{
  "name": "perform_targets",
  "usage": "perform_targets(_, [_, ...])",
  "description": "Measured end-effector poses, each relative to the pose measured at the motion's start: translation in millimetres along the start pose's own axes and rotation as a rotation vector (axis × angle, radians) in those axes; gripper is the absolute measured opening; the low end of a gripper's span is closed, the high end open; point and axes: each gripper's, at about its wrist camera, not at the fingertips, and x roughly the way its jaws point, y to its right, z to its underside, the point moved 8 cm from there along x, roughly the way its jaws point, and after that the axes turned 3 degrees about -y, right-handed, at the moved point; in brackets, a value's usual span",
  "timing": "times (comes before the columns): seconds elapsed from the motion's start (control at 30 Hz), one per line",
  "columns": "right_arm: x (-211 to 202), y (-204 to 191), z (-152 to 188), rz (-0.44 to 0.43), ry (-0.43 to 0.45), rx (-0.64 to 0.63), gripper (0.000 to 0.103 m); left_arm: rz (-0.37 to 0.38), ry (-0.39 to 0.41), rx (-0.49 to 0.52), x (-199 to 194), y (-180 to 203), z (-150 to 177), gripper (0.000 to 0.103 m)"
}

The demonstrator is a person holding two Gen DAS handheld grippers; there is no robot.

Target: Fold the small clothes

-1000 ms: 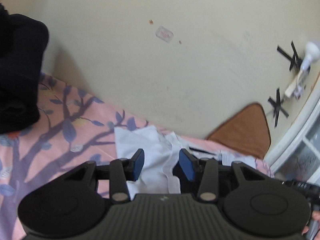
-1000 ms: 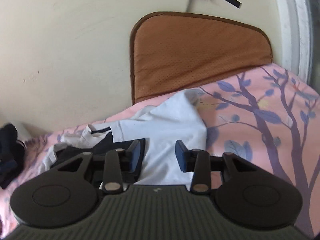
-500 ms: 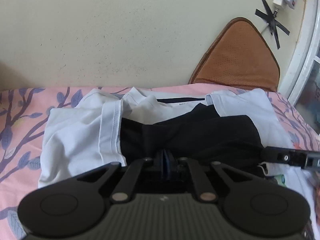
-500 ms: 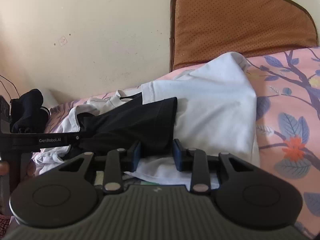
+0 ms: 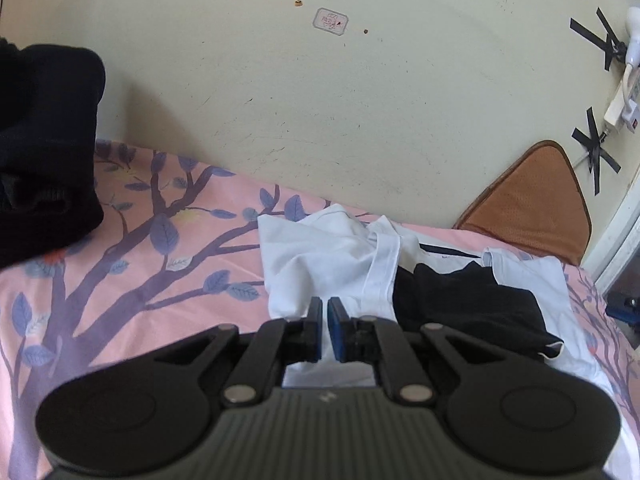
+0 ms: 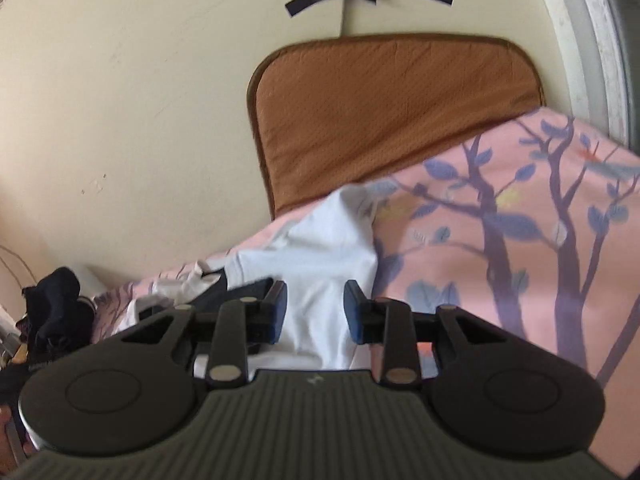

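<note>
A pink bedsheet printed with purple branches (image 5: 132, 264) is spread below a cream wall (image 5: 320, 112). On it, at 3 o'clock of the left view, a white cotton T-shirt (image 5: 320, 256) is laid with a black garment (image 5: 468, 304) on top. The left gripper (image 5: 325, 330) is seen nearly closed, white cloth showing in its narrow gap. The right gripper (image 6: 315, 312) is being opened over the T-shirt, pads clear.

The white shirt (image 5: 320, 264) is thin, smooth, matt cloth; the black garment (image 5: 468, 304) on it is soft and matt too. The pink bedsheet (image 5: 132, 280) looks smooth printed cotton. At right, the brown cushion (image 6: 392, 120) shows dimpled mesh weave. The painted wall (image 5: 320, 112) is matt, scuffed.
</note>
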Motion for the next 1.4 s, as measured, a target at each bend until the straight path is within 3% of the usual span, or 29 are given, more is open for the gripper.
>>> perform_targets(0.1, [23,17,-27,0.055,-0.005,0.056,0.058,0.018,-0.034,-0.033,18,-7,15,0.005])
perform_targets(0.2, [59,41,-40,0.032,-0.070,0.194,0.061,0.043,0.010,-0.046,16,-9,10,0.009])
perform_targets(0.33, [109,59,-31,-0.022,-0.204,0.419,0.062,0.073,0.000,-0.069,18,-11,10,0.009])
perform_targets(0.37, [117,57,-32,-0.061,-0.199,0.456,0.054,0.077,-0.001,-0.070,18,-10,10,0.009])
perform_targets(0.4, [121,54,-34,-0.096,-0.195,0.461,0.034,0.080,0.000,-0.070,18,-10,10,0.009])
perform_targets(0.47, [116,39,-45,-0.174,-0.142,0.394,0.011,0.085,0.002,-0.067,18,-10,9,0.009])
perform_targets(0.53, [89,16,-58,-0.334,-0.018,0.264,0.011,0.088,0.004,-0.061,17,-8,9,0.009])
perform_targets(0.6, [62,8,-60,-0.419,0.082,0.152,0.011,0.090,0.006,-0.052,17,-6,10,0.009])
perform_targets(0.63, [58,12,-59,-0.391,0.094,0.110,0.011,0.089,0.007,-0.046,17,-5,10,0.009])
perform_targets(0.67, [65,24,-55,-0.282,0.061,0.075,0.012,0.087,0.009,-0.040,17,-4,10,0.009])
perform_targets(0.77, [90,77,-33,0.203,-0.102,-0.006,0.027,0.080,0.012,-0.018,16,-1,11,0.009])
perform_targets(0.8, [86,84,-32,0.218,-0.086,-0.003,0.028,0.076,0.014,-0.010,15,0,12,0.010])
perform_targets(0.9, [58,97,-45,0.133,0.040,0.182,0.032,0.071,0.017,0.006,15,2,12,0.014])
perform_targets(1.0, [50,74,-61,0.093,0.063,0.150,0.032,0.065,0.018,0.014,15,4,12,0.016])
perform_targets(1.13, [82,9,-65,0.047,-0.039,-0.075,0.036,0.074,0.017,0.010,15,3,12,0.018])
perform_targets(1.2, [106,-17,-60,0.053,-0.094,-0.164,0.051,0.083,0.016,0.004,15,2,12,0.018])
perform_targets(1.23, [119,-27,-56,0.065,-0.118,-0.199,0.053,0.086,0.016,0.000,15,1,12,0.019])
perform_targets(1.4, [176,-45,-40,0.110,-0.248,-0.225,0.054,0.094,0.014,-0.008,16,0,11,0.019])
